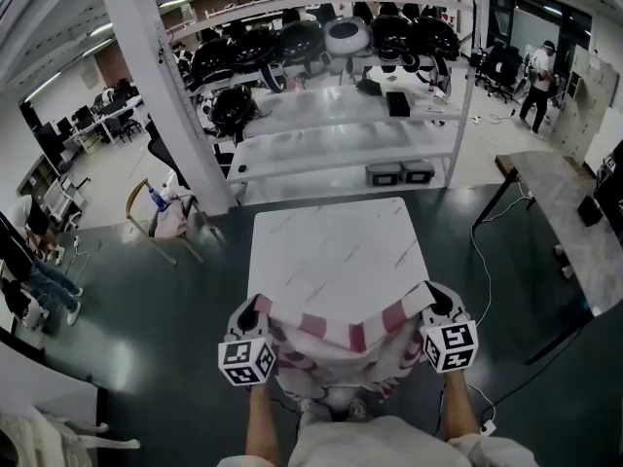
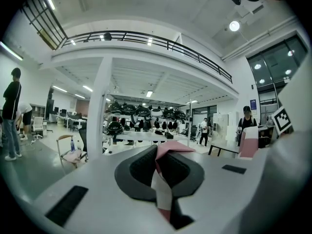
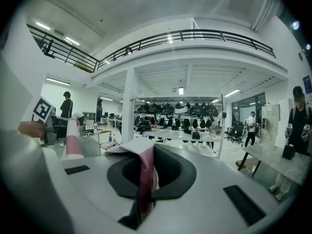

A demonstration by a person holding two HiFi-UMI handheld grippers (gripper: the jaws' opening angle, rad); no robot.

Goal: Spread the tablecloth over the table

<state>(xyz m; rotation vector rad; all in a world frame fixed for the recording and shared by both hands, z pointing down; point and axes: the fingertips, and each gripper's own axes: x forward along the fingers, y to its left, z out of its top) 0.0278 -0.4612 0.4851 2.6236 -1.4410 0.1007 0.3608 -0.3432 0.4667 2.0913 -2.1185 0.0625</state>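
A pink and white striped tablecloth hangs bunched between my two grippers at the near edge of a white marble-patterned square table. My left gripper is shut on the cloth's left corner, pinched between its dark pads. At the other side my right gripper is shut on the right corner. Both point level toward the table's far side. Most of the cloth sags below the table edge in front of the person's legs.
A white pillar stands far left of the table. Behind the table are white shelves with black helmets. A grey bench stands at right, with a wooden chair at left. Cables lie on the dark floor. A person stands far right.
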